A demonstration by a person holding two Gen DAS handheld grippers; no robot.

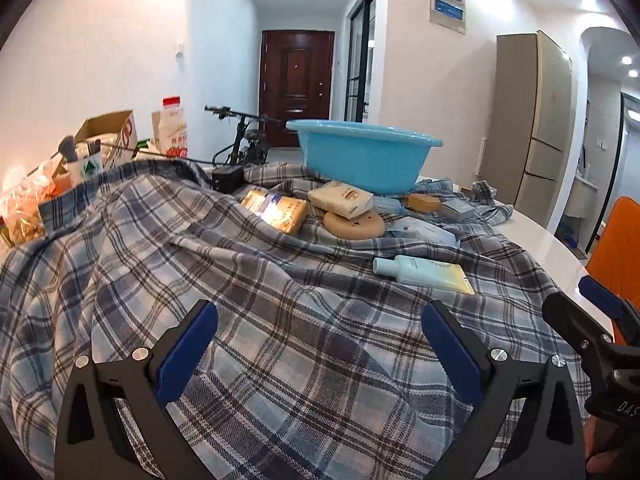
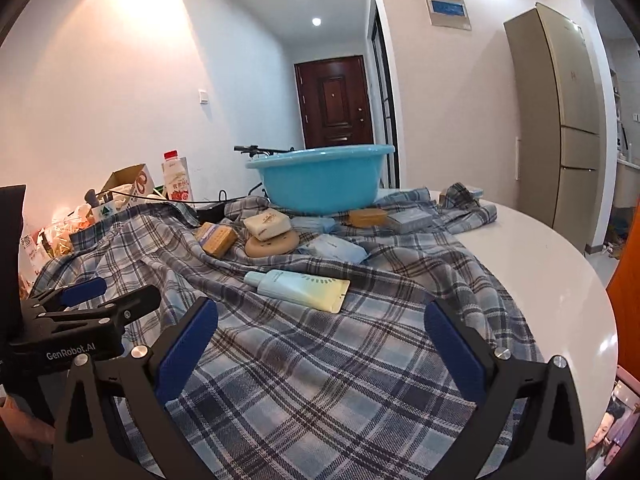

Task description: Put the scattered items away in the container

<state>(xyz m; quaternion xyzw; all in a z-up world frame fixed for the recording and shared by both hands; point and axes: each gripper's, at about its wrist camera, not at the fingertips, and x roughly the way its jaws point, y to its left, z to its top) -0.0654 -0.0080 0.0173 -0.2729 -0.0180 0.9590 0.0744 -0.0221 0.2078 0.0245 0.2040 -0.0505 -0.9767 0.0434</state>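
A blue plastic basin (image 1: 366, 156) (image 2: 320, 184) stands at the far side of a plaid cloth (image 1: 280, 320) (image 2: 320, 360). In front of it lie a gold packet (image 1: 276, 209) (image 2: 216, 238), a cream packet (image 1: 340, 199) (image 2: 267, 223) on a tan round disc (image 1: 354, 225) (image 2: 272, 245), pale blue pouches (image 1: 424, 232) (image 2: 334, 249) and a pale green tube (image 1: 424, 274) (image 2: 298, 289). My left gripper (image 1: 320, 312) is open over bare cloth. My right gripper (image 2: 320, 312) is open just short of the tube. Neither holds anything.
Cartons, a milk bottle (image 1: 172, 128) (image 2: 177, 178) and snack bags (image 1: 24, 204) crowd the table's left side. A brown bar (image 2: 368, 217) and small boxes (image 2: 412, 218) lie right of the basin. The white table (image 2: 540, 280) shows at the right, by an orange chair (image 1: 618, 248).
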